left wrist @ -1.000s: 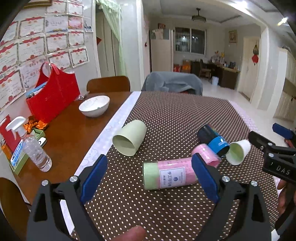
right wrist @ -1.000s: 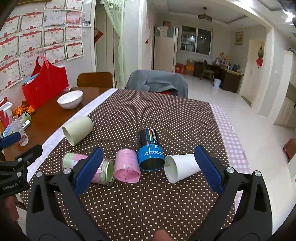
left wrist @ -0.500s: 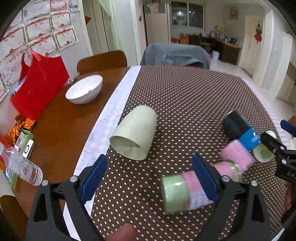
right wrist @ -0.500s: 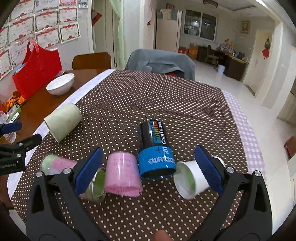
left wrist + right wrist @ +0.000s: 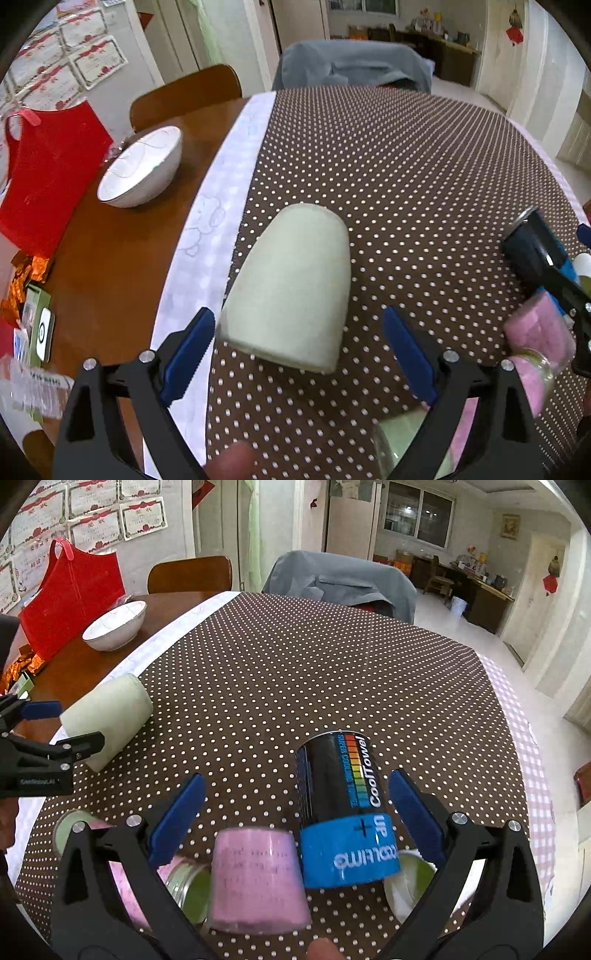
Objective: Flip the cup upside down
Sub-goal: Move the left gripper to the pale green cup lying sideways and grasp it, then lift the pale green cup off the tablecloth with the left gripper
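A pale green cup lies on its side on the dotted tablecloth, mouth toward me. My left gripper is open, its blue pads on either side of the cup's mouth end, not touching. The cup also shows in the right wrist view. My right gripper is open over a black and blue can and a pink cup, both lying on their side. A white cup lies partly hidden behind the right finger.
A pink and green jar lies at the lower left of the right wrist view. A white bowl, a red bag and small items stand on the bare wood at left. Chairs stand at the table's far end.
My left gripper has moved forward and left to the green cup, which now sits between its open pads. My right gripper has moved forward over the can and the pink cup.
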A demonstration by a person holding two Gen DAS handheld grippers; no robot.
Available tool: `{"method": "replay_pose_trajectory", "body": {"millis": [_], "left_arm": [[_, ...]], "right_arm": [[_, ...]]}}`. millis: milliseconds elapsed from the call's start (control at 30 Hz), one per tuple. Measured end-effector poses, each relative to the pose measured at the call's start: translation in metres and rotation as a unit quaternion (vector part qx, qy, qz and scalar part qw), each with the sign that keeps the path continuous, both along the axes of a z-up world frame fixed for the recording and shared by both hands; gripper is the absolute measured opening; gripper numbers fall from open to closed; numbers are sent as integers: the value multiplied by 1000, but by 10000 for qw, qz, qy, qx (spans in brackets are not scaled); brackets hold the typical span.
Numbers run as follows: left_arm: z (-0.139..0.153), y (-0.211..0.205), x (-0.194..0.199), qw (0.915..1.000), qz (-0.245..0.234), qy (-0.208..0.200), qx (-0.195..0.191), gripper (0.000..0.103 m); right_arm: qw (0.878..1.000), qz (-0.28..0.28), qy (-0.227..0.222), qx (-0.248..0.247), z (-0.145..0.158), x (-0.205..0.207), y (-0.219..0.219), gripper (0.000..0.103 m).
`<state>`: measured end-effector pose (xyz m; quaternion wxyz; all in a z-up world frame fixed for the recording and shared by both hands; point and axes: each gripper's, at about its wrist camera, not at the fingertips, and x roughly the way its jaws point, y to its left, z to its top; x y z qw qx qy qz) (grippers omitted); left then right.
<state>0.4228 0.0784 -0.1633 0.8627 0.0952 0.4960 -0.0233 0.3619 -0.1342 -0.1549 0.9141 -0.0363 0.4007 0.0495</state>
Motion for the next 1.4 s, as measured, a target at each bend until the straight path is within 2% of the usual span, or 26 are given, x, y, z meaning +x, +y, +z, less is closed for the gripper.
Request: {"method": "replay_pose_trajectory", "body": {"millis": [233,267,300,467,700,900,1000,1400], "left_arm": [[-27,5,33,9990,-92,440,78,90],[-29,5,35,9989,-97,458,75,89],[-31,6,36,9990,-89,437,102,81],[-31,19,38,9990,12,385,-213,80],[-28,28,20,9972,294,253,-647,79],[-18,22,-7,9955,307,114,-885,78],[-16,19,-15,9956,296,133,-874,78],[-40,8,-13,9957,235,723,-521,79]], "right_arm": [[9999,-24,117,13,-11,9,-1,97],[9999,-26,122,13,-11,10,0,97],[9999,-28,125,13,-11,10,0,97],[9999,-38,89,27,-8,7,-1,97],[10000,-56,-23,30,5,-9,-4,97],[9998,-120,-157,42,19,-29,-12,97],[9997,-143,-212,54,25,-37,-15,97],[9992,-216,-295,152,34,-52,-26,97]]}}
